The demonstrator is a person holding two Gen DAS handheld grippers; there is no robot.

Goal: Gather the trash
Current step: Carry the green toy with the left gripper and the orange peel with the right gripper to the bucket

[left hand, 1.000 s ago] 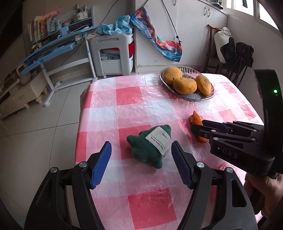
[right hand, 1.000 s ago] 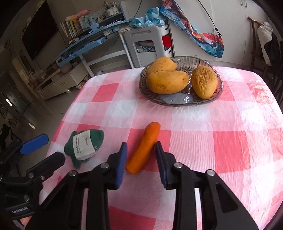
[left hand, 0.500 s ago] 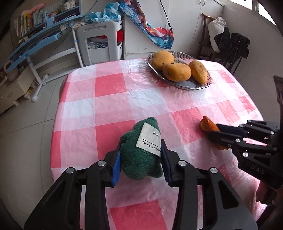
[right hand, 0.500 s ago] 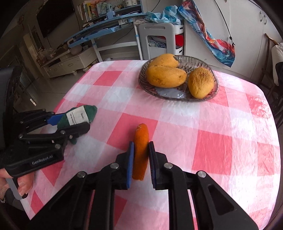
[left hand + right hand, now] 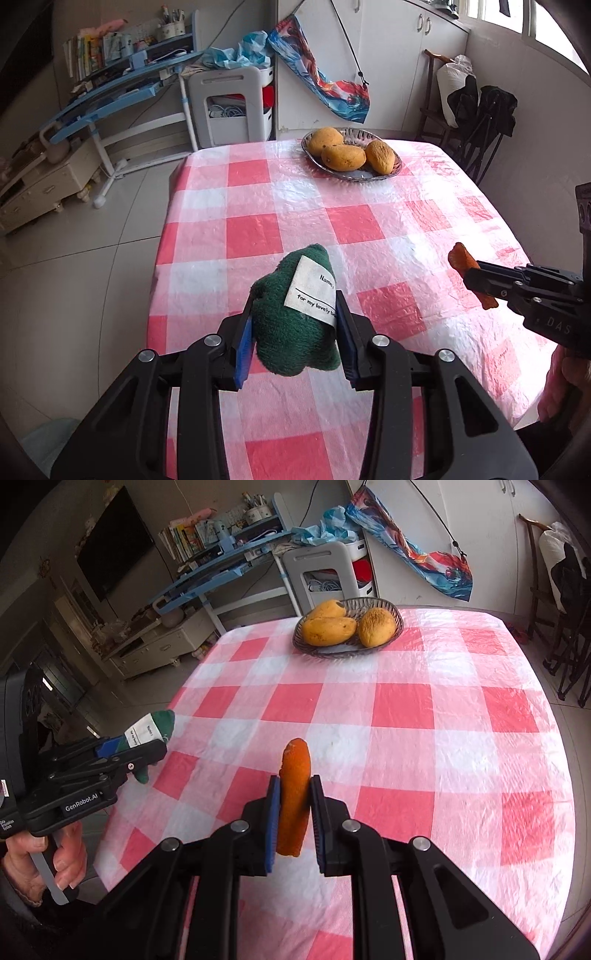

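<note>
Green plush toy with a white tag (image 5: 295, 325) sits clamped in the left gripper (image 5: 295, 343), orange carrot-shaped piece (image 5: 293, 797) in the right gripper (image 5: 293, 819); both should stay squeezed and level above the checked table (image 5: 424, 709) while carried off.

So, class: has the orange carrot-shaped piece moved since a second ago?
Yes. The orange piece, earlier lying on the checked tablecloth, is now lifted above it, clamped in the right tool, farther from the mango bowl.

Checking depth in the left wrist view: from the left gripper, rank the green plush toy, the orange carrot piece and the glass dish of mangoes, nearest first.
1. Green plush toy with white label, between the jaws.
2. Orange carrot piece, right, held by the right gripper.
3. Glass dish of mangoes, far end of the table.
</note>
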